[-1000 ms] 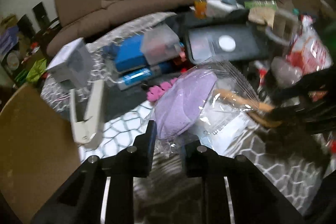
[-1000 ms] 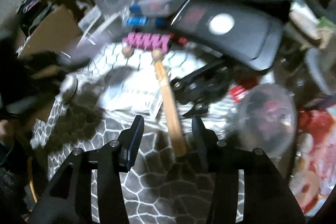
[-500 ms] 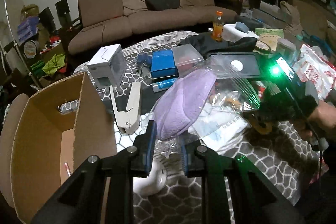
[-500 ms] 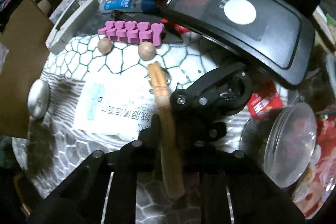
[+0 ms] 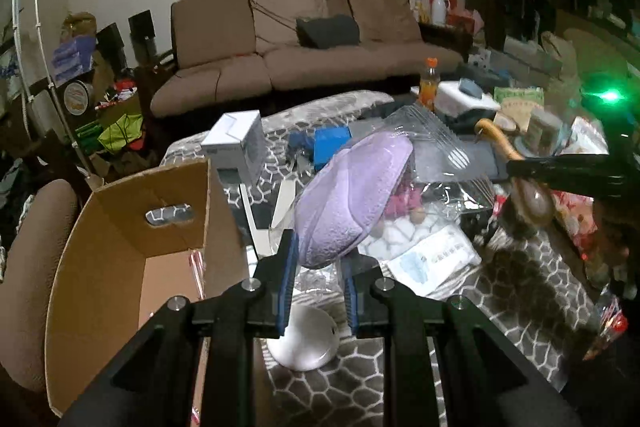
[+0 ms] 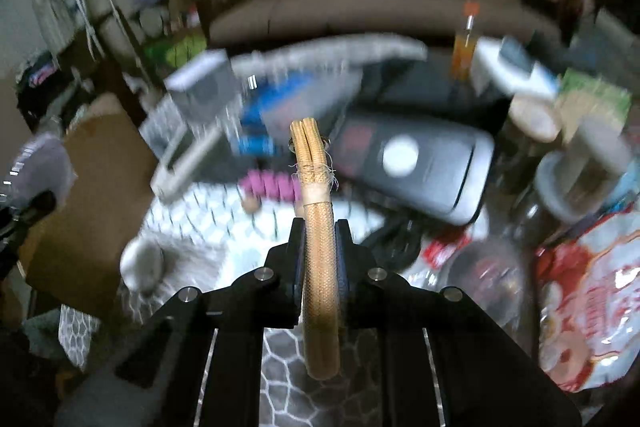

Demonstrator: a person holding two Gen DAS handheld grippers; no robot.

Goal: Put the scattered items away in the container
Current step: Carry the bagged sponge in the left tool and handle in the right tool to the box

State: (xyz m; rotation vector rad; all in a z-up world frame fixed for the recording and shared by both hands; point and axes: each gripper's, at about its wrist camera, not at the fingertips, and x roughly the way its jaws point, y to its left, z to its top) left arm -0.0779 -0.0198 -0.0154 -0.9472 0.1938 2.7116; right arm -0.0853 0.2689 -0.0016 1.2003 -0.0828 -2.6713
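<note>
Jaws pinch bagged purple cloth (image 5: 352,199), woven handle (image 6: 318,255), tilted downward.

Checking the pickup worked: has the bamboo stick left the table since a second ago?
Yes. The bamboo stick, clamped in the right gripper, is now raised off the patterned tablecloth, where it lay beside the black clamp earlier.

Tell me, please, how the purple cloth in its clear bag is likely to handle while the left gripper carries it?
The purple cloth looks soft and light. Its clear bag looks slippery and crinkles loosely, so the left gripper, pinching one end, may let it sag or slide.
</note>
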